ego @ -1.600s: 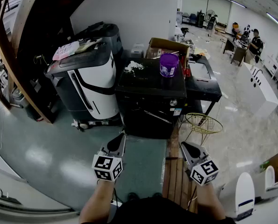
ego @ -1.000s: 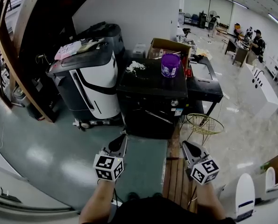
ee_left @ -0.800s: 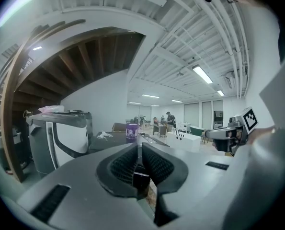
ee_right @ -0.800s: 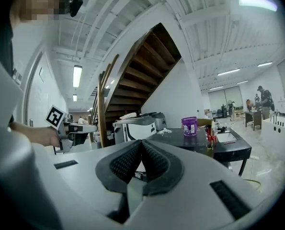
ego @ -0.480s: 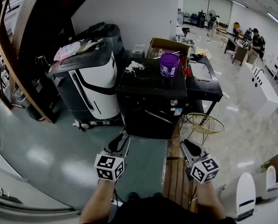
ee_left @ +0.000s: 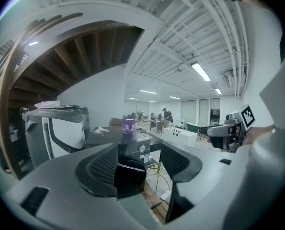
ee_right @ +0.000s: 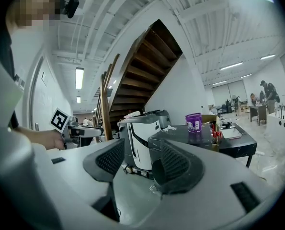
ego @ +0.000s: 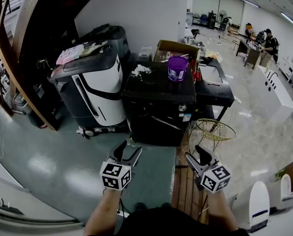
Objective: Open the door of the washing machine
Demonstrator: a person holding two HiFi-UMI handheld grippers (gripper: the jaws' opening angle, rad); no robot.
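The black washing machine [ego: 158, 109] stands ahead of me, its door shut, with a purple tub [ego: 178, 68] and white crumpled stuff on its top. Its dark round door [ee_left: 131, 170] shows between the left jaws in the left gripper view. My left gripper [ego: 128, 148] hovers over the floor short of the machine's front. Its jaws are opening with nothing between them. My right gripper [ego: 194, 152] hangs beside it to the right, apart from the machine. Its jaws are also opening, and nothing is between them. The right gripper view shows the machine's corner [ee_right: 154, 145] behind the right jaw.
A white and black appliance [ego: 92, 90] stands left of the washing machine. A black table [ego: 216, 91] and a yellow wire basket [ego: 214, 130] are to its right. A cardboard box [ego: 178, 48] sits behind. Wooden stair beams [ego: 13, 58] rise at the left. People stand far back right.
Both grippers' jaws were shut in the earlier frames and now stand parted. Neither hand has visibly shifted.
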